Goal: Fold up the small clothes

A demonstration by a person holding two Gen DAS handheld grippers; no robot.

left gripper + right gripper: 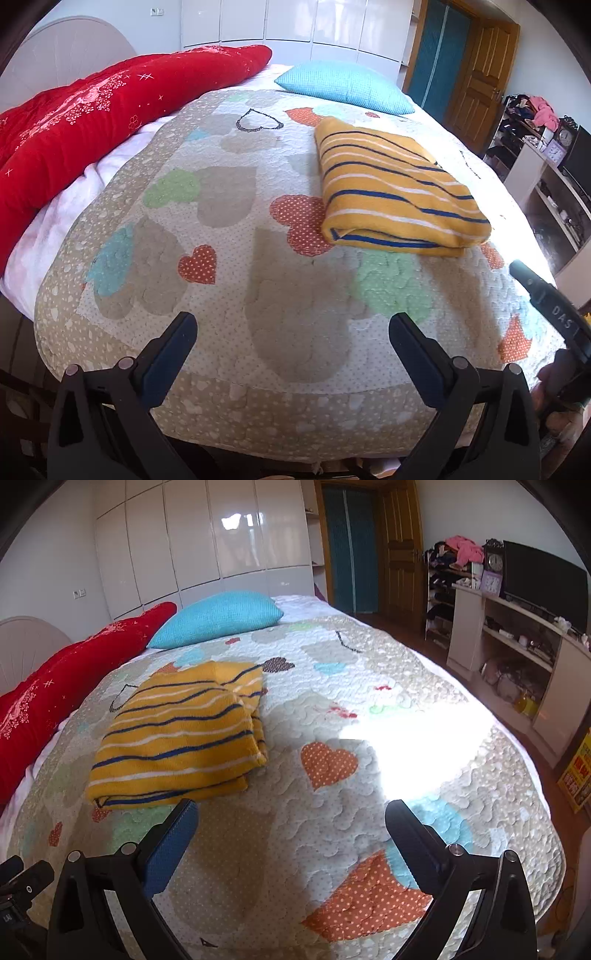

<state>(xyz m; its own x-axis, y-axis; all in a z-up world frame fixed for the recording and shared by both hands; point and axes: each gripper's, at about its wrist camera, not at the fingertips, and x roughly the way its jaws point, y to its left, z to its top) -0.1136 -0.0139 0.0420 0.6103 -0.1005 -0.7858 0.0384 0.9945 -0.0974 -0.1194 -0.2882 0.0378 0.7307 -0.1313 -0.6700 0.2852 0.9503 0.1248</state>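
Striped top: the yellow striped top lies on the bed, on the quilt with the hearts. It is already folded into a thick, flat bundle with layers stacked at the near edge.
Where it sits: it is in the middle part of the bed, nearer the blue pillow than the foot of the bed. The long red blanket lies along the far side, well apart from it.
Left claw: the left claw is spread wide and holds nothing. It hangs over the bare quilt at the near edge of the bed, apart from the top.
Right claw: the right claw is spread wide too, with nothing in it. Its left finger is near the bundle's near edge, but I cannot tell if it touches.
Step now: I think the folding of this top is done, or nearly done. Both claws are off the cloth.
Still untidy: in the right view the side of the bundle looks a bit bunched and uneven.
Next move: I think the next job is a small one. A claw could press the bunched side flat, or pinch the whole stack at the near edge and move it aside. It must grab all the layers together, or the fold may fall apart.
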